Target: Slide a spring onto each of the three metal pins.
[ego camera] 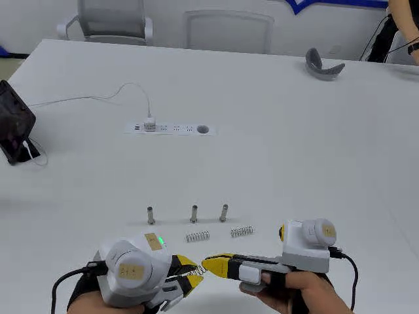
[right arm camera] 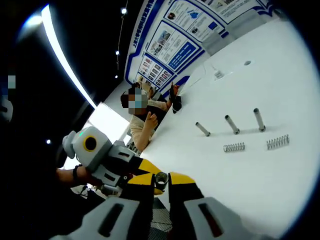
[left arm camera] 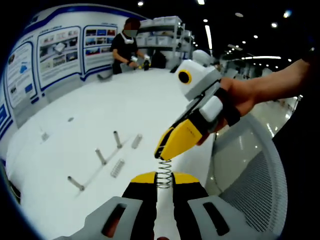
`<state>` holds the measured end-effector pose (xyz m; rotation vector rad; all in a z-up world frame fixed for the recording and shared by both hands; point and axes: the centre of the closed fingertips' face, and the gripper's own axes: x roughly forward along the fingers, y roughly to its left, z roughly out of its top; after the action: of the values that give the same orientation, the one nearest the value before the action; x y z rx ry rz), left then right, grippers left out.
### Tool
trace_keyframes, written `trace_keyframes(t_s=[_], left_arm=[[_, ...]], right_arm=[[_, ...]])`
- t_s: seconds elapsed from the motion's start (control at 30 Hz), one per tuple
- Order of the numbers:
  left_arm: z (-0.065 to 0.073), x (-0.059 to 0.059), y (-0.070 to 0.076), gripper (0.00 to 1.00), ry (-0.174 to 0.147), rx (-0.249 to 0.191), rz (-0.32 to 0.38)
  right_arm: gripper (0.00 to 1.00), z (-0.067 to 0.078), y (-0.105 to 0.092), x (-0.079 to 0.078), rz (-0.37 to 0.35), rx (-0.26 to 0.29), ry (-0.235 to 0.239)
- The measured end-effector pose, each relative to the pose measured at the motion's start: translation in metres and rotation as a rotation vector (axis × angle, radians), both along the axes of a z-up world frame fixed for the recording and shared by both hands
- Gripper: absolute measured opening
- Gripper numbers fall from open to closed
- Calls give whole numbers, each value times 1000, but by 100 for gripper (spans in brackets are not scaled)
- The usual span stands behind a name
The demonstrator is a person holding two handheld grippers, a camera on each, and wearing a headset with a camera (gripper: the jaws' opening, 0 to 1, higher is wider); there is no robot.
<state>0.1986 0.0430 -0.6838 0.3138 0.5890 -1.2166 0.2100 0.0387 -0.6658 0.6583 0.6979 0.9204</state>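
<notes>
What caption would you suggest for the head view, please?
The left gripper and right gripper hold one spring between them, before three bare pins and two loose springs.

Three pins (ego camera: 194,213) in a row on the table (ego camera: 294,163), two springs (ego camera: 198,236) just before them, power strip (ego camera: 170,129) behind.

Wall posters (left arm camera: 60,50): blocks of print and small photos, all too tiny and smeared to read
Blue wall sign (ego camera: 327,4): only a cut-off blue edge here, no letters to make out
Left sticker (ego camera: 131,271): tan patch on the left gripper (ego camera: 194,271), faint marks, unreadable
Right sticker (ego camera: 327,230): tan patch on the right gripper (ego camera: 208,264), faint marks too, illegible
Power strip (ego camera: 170,128): no legible print
</notes>
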Motion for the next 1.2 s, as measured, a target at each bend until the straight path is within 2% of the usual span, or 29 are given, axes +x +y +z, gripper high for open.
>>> trace_keyframes(t_s=[0.07, 0.27, 0.57, 0.97, 1.2], left_arm=[[2, 2, -1, 10, 2, -10, -4], [8, 5, -5, 10, 11, -38, -26], [17, 7, -8, 10, 30, -77, -65], [18, 1, -9, 10, 33, -79, -108], [19, 0, -8, 10, 17, -69, -132]], right_arm=[[12, 3, 0, 1, 14, -21, -18], [12, 12, 1, 4, 107, -131, -90], [12, 23, 5, 4, 217, -217, -154], [12, 23, 9, -4, 376, -347, -217], [12, 24, 11, -6, 442, -398, -245]])
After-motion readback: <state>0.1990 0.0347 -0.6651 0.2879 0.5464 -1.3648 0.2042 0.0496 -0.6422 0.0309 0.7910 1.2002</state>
